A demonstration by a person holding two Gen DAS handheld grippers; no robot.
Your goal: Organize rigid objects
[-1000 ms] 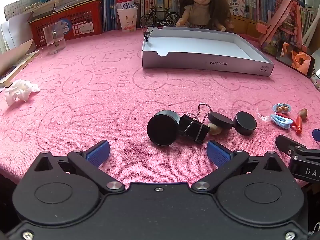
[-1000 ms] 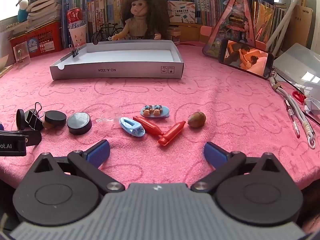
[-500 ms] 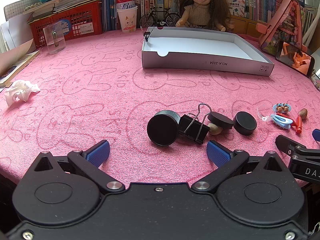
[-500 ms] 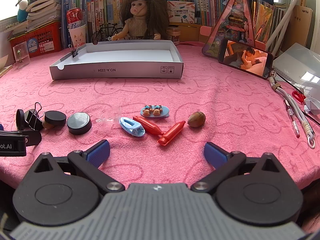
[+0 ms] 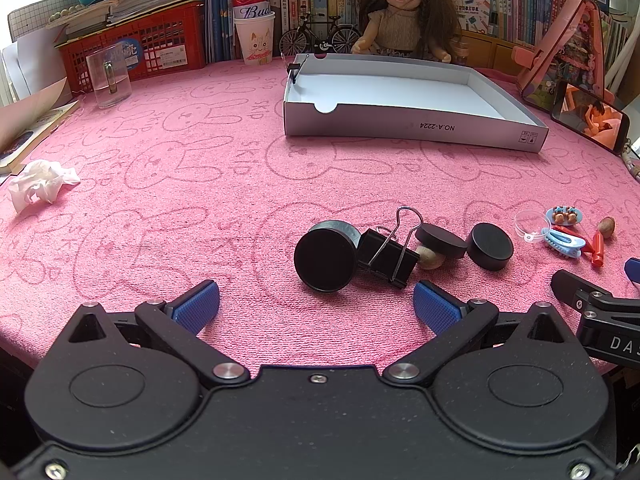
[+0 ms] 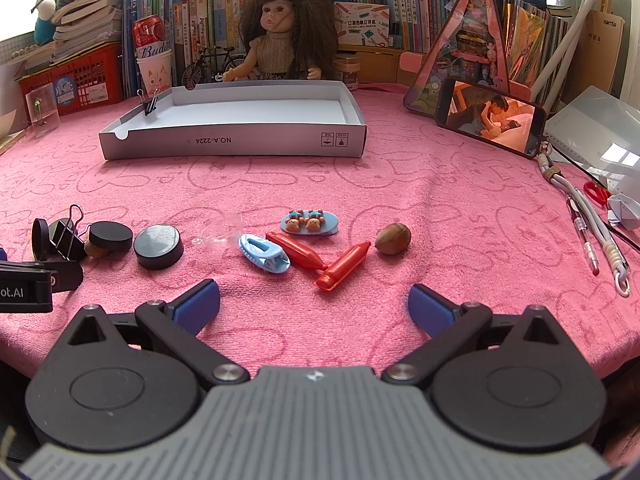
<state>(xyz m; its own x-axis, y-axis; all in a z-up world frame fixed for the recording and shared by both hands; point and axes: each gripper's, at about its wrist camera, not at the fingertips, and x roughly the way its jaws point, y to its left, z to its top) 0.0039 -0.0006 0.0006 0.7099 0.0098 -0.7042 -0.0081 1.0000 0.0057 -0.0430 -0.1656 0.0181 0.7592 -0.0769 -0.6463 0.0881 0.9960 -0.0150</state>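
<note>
My left gripper [image 5: 316,304] is open and empty, just short of a black round disc [image 5: 325,259] standing on edge against a black binder clip [image 5: 387,256]. Two more black discs [image 5: 490,246] and a nut lie beside it. My right gripper [image 6: 314,304] is open and empty, just short of two red crayon-shaped pieces [image 6: 344,266], a blue hair clip [image 6: 264,254], a bear hair clip [image 6: 309,223], a clear cap [image 6: 222,229] and a hazelnut [image 6: 393,239]. A white shallow box [image 5: 416,130], also in the right wrist view [image 6: 232,144], stands further back with a small binder clip on its rim.
A doll [image 5: 400,12], toy bicycle, paper cup with a can, red basket [image 5: 132,44] and books line the back. A glass cup [image 5: 109,80] and crumpled tissue [image 5: 40,184] lie left. A phone [image 6: 490,116], pens, cable and scissors lie right.
</note>
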